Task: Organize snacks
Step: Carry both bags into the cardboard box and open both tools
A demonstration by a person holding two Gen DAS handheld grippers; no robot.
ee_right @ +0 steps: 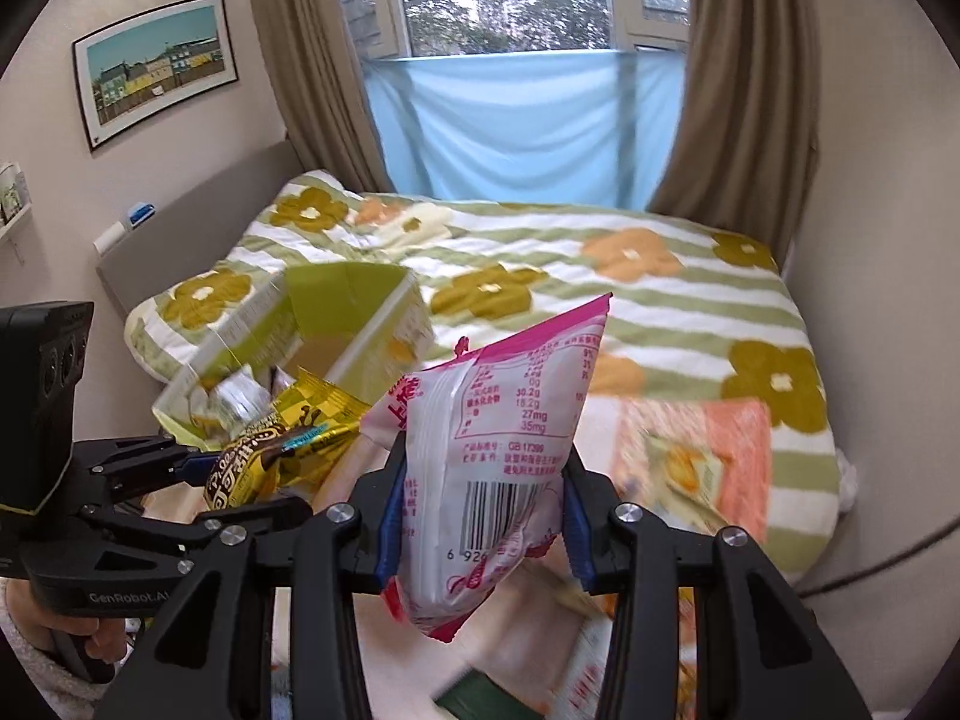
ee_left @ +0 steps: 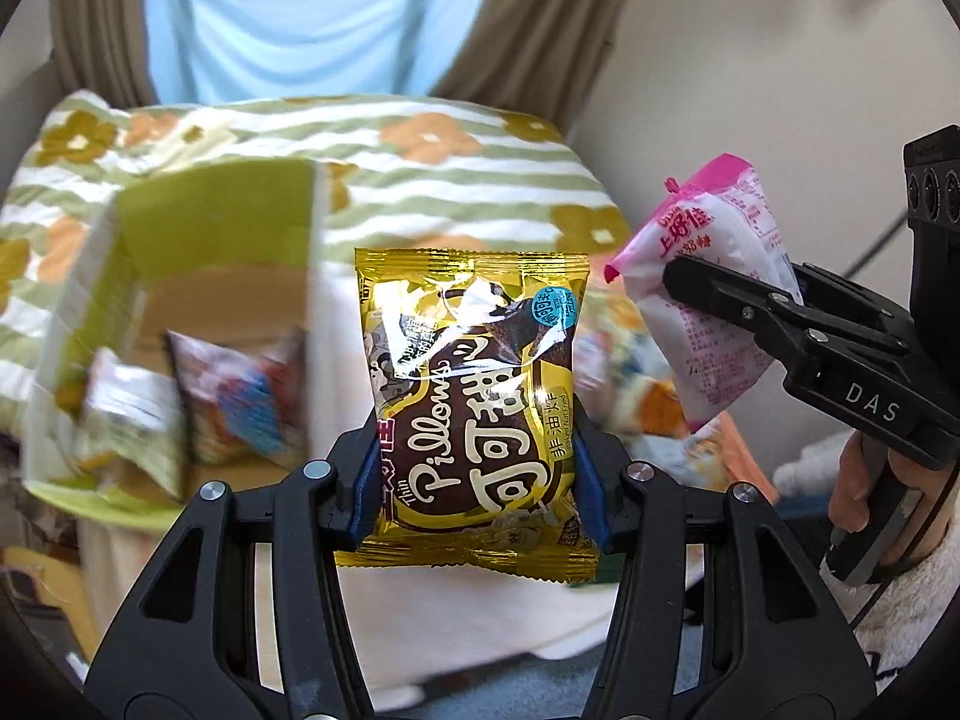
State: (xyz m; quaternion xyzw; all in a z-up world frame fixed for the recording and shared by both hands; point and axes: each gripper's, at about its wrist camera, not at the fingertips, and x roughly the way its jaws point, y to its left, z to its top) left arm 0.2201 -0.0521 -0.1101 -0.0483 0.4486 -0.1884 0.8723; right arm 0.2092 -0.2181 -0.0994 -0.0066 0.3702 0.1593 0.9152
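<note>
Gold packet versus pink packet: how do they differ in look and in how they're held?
The gold packet is shiny foil with brown "Pillows" lettering; the pink packet is white plastic with pink edges. The gold packet shows its front to the left wrist camera; the pink packet shows its barcode and nutrition panel to the right wrist camera. The left gripper holds the gold one, the right gripper the pink one. Both are clamped near their lower part, lifted off the bed.

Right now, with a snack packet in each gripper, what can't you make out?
- Green box contents: motion-blurred in the left wrist view, partly hidden behind the gold Pillows packet in the right.
- Loose snacks on the bed: smeared, brands unreadable.
- Pink packet front: turned away in the right view; the right gripper covers part in the left.
</note>
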